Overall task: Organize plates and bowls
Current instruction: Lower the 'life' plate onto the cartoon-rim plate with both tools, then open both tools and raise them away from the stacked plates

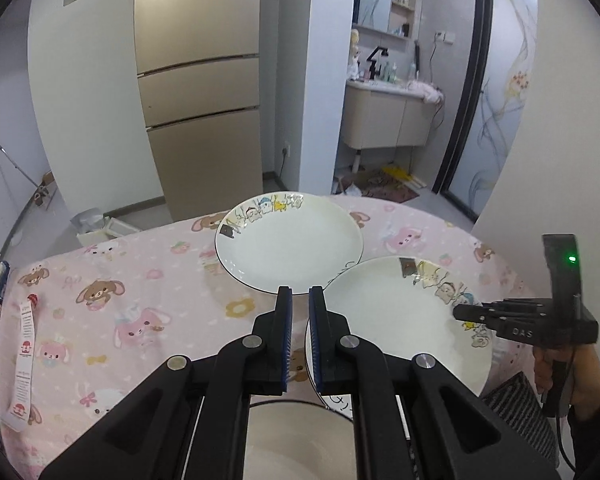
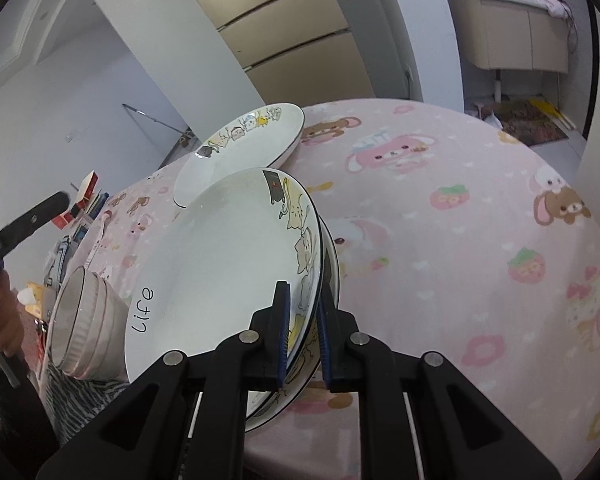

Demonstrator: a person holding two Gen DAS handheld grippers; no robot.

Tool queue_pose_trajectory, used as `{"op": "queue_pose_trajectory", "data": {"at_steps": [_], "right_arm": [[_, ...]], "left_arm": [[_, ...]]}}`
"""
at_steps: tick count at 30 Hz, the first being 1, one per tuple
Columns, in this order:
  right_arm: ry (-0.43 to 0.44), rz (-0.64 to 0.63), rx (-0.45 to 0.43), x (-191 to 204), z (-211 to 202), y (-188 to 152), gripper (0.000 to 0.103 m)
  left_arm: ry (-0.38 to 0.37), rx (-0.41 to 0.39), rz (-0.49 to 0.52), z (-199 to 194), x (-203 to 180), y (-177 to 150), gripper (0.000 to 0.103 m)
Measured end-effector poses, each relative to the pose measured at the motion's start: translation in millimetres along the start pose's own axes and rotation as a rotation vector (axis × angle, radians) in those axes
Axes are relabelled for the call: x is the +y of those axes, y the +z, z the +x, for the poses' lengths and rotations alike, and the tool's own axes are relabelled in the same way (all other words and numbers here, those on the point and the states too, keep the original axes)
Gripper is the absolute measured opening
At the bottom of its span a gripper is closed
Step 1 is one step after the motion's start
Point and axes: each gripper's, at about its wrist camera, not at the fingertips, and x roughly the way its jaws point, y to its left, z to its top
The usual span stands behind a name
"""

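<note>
At the left edge of the right wrist view, ribbed pale bowls (image 2: 86, 320) sit nested together, so that part looks done. Beside them the left gripper (image 1: 300, 300) hovers clenched and empty over the pink cartoon tablecloth (image 1: 120, 300). Further right, the right gripper (image 2: 302, 300) grasps the rim of the top plate (image 2: 228, 264), tilted on another glossy round one. A lone plate (image 1: 288, 248) behind still waits to be stacked.
</note>
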Motion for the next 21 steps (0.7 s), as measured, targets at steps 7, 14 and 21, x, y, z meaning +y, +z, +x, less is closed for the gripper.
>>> {"op": "queue_pose_trajectory", "data": {"at_steps": [7, 14, 21], "right_arm": [[-0.069, -0.004, 0.036, 9.7, -1.2, 1.8, 0.011], [-0.189, -0.107, 0.109, 29.5, 1.8, 10.8, 0.014], [-0.312, -0.279, 0.182, 45.1, 9.4, 8.6, 0.017]], "left_arm": [[-0.078, -0.043, -0.028, -21.8, 15.4, -1.3, 0.009], [-0.147, -0.079, -0.079, -38.3, 36.7, -5.6, 0.009], [-0.157, -0.053, -0.116, -35.4, 49.9, -10.0, 0.01]]}}
